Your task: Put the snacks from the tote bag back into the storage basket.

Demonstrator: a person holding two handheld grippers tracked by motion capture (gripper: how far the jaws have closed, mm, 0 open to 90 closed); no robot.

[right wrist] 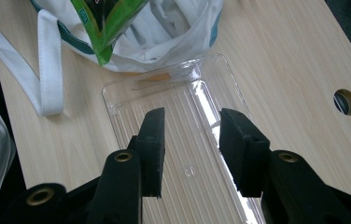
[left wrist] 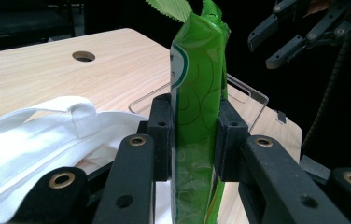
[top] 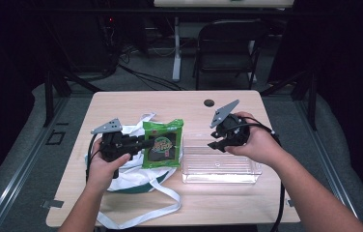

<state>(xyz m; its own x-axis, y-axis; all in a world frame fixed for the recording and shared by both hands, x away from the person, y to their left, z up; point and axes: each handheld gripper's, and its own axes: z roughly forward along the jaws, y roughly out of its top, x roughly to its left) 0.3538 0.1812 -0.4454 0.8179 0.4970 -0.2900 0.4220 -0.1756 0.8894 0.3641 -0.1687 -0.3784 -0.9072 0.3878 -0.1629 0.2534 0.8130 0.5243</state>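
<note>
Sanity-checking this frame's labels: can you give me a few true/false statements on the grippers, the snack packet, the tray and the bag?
1. The left gripper is clamped on the green snack packet. True.
2. The right gripper holds the clear plastic tray. False: its jaws stand apart with nothing between them, above the tray.
3. The tray has snacks in it. False: it is empty.
4. The white tote bag lies on the table to the left of the tray in the high view. True.
5. The packet lies flat inside the tray. False: it is held up over the bag, beside the tray.
</note>
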